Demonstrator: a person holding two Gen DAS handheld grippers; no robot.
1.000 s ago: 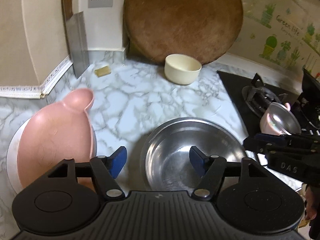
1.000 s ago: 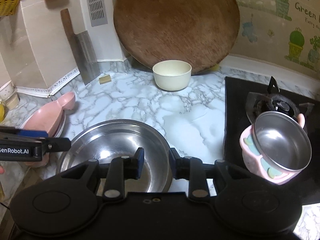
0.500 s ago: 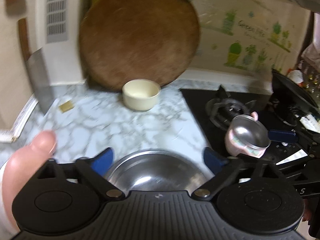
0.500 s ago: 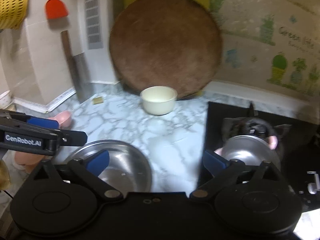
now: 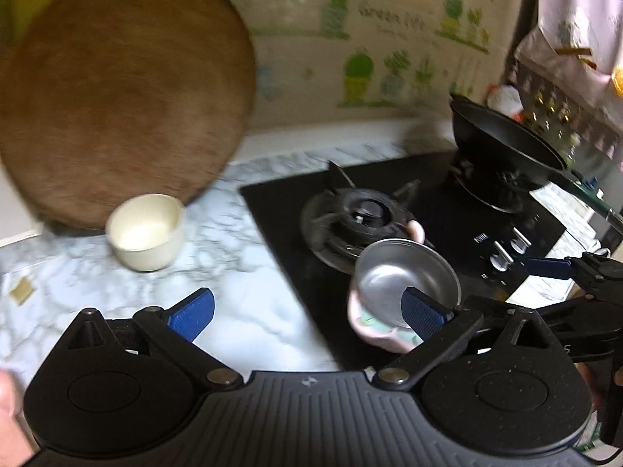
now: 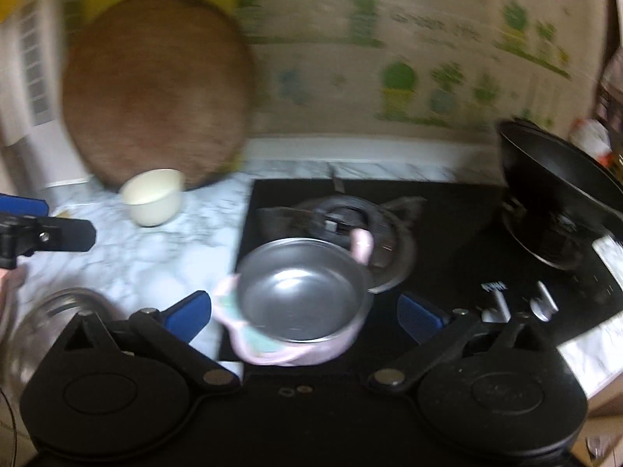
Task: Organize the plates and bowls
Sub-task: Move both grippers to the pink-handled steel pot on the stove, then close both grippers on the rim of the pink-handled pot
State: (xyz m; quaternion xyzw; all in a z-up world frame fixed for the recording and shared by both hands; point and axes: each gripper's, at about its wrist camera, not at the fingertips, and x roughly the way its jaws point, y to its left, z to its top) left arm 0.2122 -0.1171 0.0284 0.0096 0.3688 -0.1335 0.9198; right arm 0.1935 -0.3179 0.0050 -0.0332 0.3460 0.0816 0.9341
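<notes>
A pink bowl with a steel lining (image 6: pixel 300 295) stands on the black stove, near its left edge; it also shows in the left wrist view (image 5: pixel 401 292). My right gripper (image 6: pixel 303 317) is open, its blue pads (image 6: pixel 189 313) on either side of this bowl. My left gripper (image 5: pixel 307 313) is open and empty above the marble counter, left of the bowl. A cream bowl (image 5: pixel 146 231) stands at the back by the round wooden board (image 5: pixel 120 93). The big steel bowl (image 6: pixel 50 311) shows at the lower left of the right wrist view.
The stove (image 6: pixel 447 241) has a burner grate (image 5: pixel 354 218) just behind the pink bowl and a black wok (image 6: pixel 553 179) on the right burner. Control knobs (image 6: pixel 541 303) sit at its front. The marble counter (image 5: pixel 233 264) lies left of the stove.
Both grippers have swung to the right, towards the stove. My right gripper has opened wide and come close around the pink bowl. The big steel bowl and pink plate have left the left view.
</notes>
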